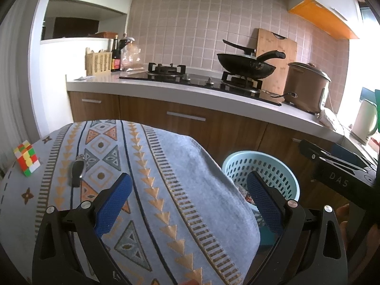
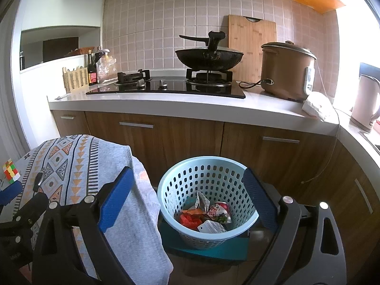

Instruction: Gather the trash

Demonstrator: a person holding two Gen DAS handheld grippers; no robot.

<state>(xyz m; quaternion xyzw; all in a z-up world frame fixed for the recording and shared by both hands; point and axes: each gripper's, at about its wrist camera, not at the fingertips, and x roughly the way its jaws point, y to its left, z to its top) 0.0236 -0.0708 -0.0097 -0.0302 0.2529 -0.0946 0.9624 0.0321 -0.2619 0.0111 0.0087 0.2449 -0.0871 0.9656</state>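
Trash [image 2: 206, 216] is a crumpled mix of red, orange and white wrappers sitting at the bottom of the pale blue basket [image 2: 237, 166]. Right hand-held gripper [image 2: 187, 199] hovers above it, jaws wide apart and empty; left hand-held gripper [image 1: 190, 201] likewise spread over the patterned cloth [image 1: 166, 166].

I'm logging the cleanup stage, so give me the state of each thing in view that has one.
left tongs: open, empty, over the cloth.
right tongs: open, empty, above the basket.
basket: upright, holds wrappers.
wrappers: piled at the basket's bottom.
patterned cloth: draped over the table.
puzzle cube: scrambled, on the cloth.
wok: on the burner.
rice cooker: lid on.
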